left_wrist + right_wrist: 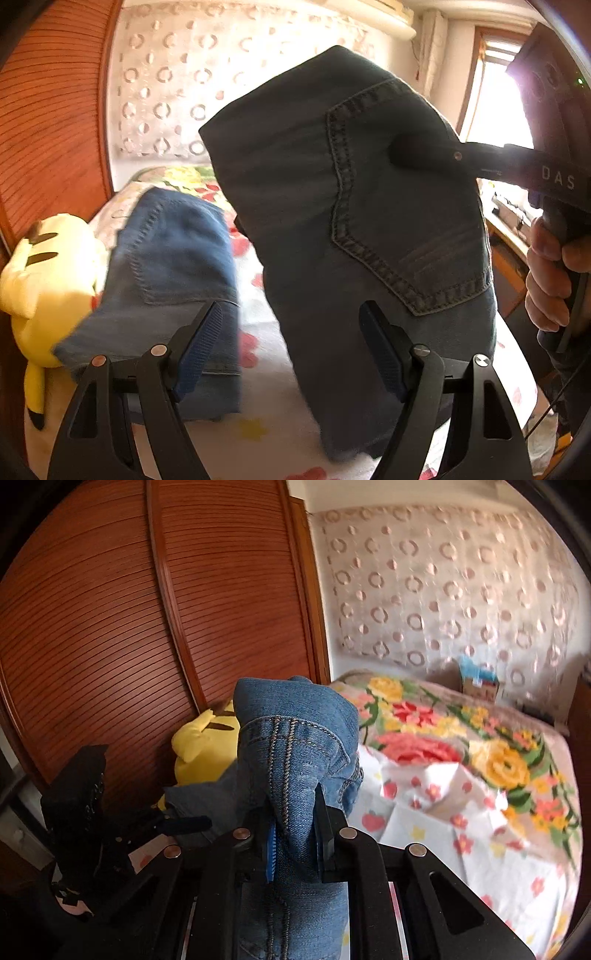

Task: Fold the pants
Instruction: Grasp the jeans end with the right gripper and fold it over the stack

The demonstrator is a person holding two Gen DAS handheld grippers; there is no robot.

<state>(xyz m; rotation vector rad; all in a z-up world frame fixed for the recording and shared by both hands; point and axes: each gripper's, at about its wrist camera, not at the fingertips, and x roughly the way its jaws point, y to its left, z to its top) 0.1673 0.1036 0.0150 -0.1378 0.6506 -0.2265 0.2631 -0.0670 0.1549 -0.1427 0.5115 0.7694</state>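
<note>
The pants (347,229), a pair of blue jeans, are hanging in the air above the bed (266,406), folded into a thick bundle with a stitched back pocket facing the left wrist camera. In that view they are filling the centre and stretching from about 12 o'clock down to 6 o'clock. The right gripper (402,155) is reaching in from 3 o'clock, its dark fingers pressing into the denim beside the pocket, and the person's hand (550,273) is wrapping around its handle at the right edge. In the right wrist view the right gripper (295,834) is clamping a bunched fold of the denim (291,753) between its two fingers, jaws closed on the cloth, with a heavy seam running down between them.

The left gripper (291,347) is sitting at 6 o'clock of its own view with its jaws spread wide, holding nothing; the lower part of the hanging jeans is showing just past its right finger. A second piece of blue denim (173,273) is lying on the floral bedsheet at about 9 o'clock, beside a yellow plush toy (48,273) at the bed's left edge. A brown slatted wardrobe door (147,627) is standing behind the toy, and a circle-patterned curtain (443,583) is covering the far wall.
</note>
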